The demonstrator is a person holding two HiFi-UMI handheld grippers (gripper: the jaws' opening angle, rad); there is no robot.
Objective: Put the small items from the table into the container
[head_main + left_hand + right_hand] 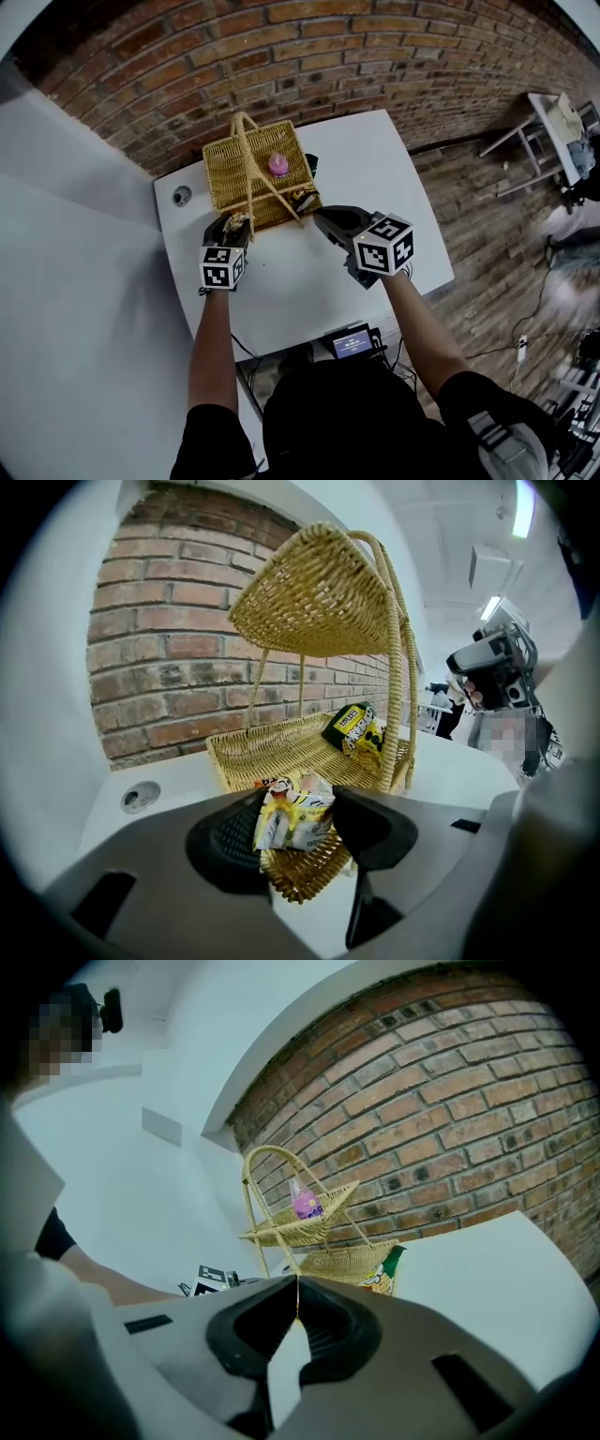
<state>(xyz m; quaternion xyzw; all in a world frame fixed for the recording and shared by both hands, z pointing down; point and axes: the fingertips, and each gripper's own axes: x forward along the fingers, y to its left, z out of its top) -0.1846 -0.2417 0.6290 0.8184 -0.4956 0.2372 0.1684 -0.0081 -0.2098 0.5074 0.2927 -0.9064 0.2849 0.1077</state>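
With the left gripper [298, 827] clamped on the yellow-and-white snack packet [294, 813] just over the near rim of the wicker basket [234, 754], carry it further in, towards the yellow-and-black packet [356, 731] lying inside, and only then loosen. Hold the right gripper [297, 1314], clenched shut with a thin wicker strand [297, 1290] seemingly nipped between its jaws, quite still to steady the basket

A red brick wall [394, 56] runs across the back and meets a pale wall panel [66, 244] at the left. The floor [487, 206] is brown planks. A white side table [548, 127] stands at far right, and a cable with a white plug [522, 343] lies nearer. A small lit screen [353, 343] glows low in the head view.
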